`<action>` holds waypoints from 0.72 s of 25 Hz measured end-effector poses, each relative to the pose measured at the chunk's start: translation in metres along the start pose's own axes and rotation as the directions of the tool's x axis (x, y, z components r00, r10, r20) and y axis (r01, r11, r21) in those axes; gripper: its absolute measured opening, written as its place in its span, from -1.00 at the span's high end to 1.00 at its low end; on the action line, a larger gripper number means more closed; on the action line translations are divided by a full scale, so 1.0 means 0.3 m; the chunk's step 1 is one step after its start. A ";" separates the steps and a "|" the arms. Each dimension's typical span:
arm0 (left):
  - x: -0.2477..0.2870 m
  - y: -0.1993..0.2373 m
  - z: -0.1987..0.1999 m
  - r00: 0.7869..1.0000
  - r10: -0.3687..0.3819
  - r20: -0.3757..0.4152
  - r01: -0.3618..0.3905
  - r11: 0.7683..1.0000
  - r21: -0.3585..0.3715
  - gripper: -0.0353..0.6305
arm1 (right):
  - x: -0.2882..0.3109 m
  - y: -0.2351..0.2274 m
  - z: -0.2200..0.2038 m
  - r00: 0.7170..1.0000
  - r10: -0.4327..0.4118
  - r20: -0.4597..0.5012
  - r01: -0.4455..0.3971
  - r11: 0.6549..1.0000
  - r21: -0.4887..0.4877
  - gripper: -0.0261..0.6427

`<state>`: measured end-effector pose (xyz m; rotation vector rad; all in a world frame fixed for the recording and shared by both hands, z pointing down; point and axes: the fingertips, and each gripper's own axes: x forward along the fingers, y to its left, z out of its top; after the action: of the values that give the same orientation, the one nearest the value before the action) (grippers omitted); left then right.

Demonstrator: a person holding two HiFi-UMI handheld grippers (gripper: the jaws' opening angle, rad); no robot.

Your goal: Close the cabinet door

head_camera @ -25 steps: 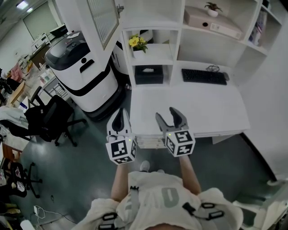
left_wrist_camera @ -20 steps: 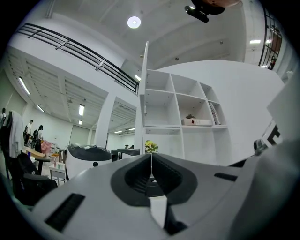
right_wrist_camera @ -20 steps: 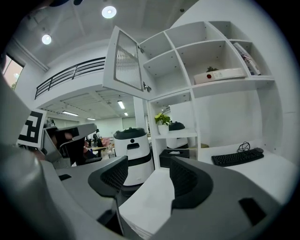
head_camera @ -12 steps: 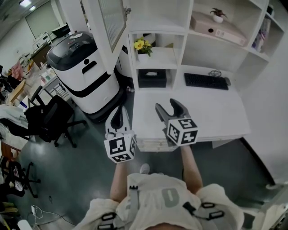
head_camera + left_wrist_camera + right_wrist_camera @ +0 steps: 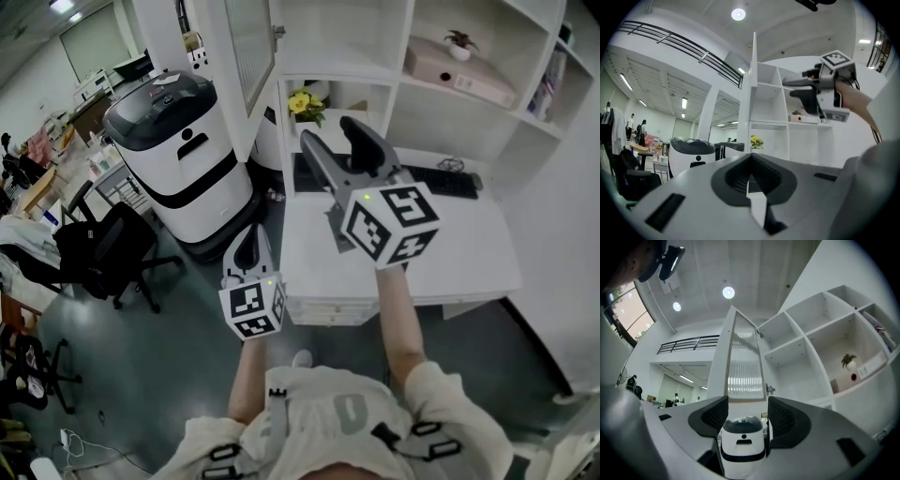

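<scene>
The cabinet door, white-framed with a ribbed glass pane, stands swung open at the upper left of the shelf unit. In the right gripper view the door faces me, with a small knob on its right edge. My right gripper is raised high in front of the shelves, apart from the door. It is open; its jaws have just spread a little wider, with nothing between them. My left gripper hangs low beside the desk, its jaws shut together and empty. In the left gripper view the door shows edge-on.
A white and black machine stands on the floor left of the shelves, under the open door. A black office chair is further left. The white desk carries a keyboard. Yellow flowers sit in a shelf cubby.
My right gripper has risen far, from low over the desk's front edge to the height of the shelves, and now tilts upward. The left gripper has stayed about where it was.
</scene>
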<state>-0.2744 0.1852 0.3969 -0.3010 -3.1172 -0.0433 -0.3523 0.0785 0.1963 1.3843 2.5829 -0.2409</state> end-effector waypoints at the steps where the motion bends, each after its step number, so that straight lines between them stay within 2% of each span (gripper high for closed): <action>1: 0.001 0.003 -0.003 1.000 0.001 -0.004 -0.001 1.000 0.001 0.88 | 0.016 0.029 0.050 0.999 0.022 0.029 -0.022 1.000 -0.011 0.17; 4: 0.001 0.011 -0.015 1.000 0.005 -0.014 -0.005 1.000 0.003 0.88 | 0.052 0.117 0.163 0.992 0.088 0.092 -0.084 0.995 -0.046 0.17; 9: 0.002 0.022 -0.036 0.999 0.004 -0.039 -0.005 1.000 -0.014 0.88 | 0.116 0.226 0.260 0.978 0.156 0.139 -0.147 0.986 -0.073 0.17; 15: -0.002 0.050 -0.043 0.999 0.017 -0.047 -0.018 1.000 -0.018 0.88 | 0.189 0.315 0.272 0.972 0.192 0.139 -0.180 0.979 -0.095 0.17; 18: -0.003 0.069 -0.049 0.999 0.023 -0.046 -0.024 0.999 -0.025 0.88 | 0.213 0.333 0.260 0.974 0.184 0.134 -0.168 0.978 -0.121 0.17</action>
<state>-0.2695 0.2048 0.4120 -0.3320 -3.0695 -0.0880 -0.2958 0.1660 0.1001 1.4877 2.3047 -0.1629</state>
